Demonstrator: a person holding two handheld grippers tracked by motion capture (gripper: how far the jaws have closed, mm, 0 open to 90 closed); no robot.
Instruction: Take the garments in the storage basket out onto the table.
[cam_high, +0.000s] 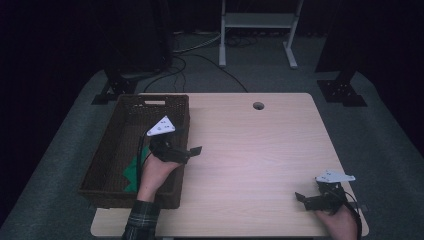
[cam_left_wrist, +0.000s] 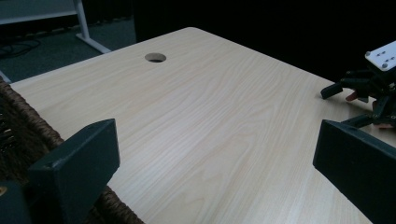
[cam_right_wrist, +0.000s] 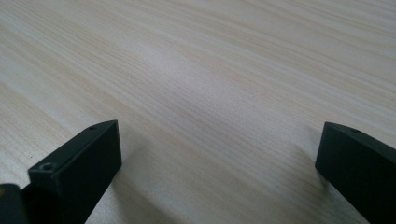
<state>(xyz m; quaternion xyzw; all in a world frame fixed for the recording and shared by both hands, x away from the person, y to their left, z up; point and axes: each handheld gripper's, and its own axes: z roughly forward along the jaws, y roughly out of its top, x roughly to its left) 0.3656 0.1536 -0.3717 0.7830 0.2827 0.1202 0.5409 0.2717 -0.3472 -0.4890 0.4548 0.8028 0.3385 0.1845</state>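
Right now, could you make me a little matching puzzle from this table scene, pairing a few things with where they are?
Things:
1. green cloth
2. dark brown wicker basket
3. round cable hole
4. right gripper

Places:
A. near the table's far edge
B. at the table's near right corner
C. inside the basket
D. on the table's left side

Pairs: 1-C, 2-D, 3-A, 4-B

You're working in a dark lab: black curtains, floor cables (cam_high: 200, 55) and a white stand (cam_high: 257, 22) at the frame's top.
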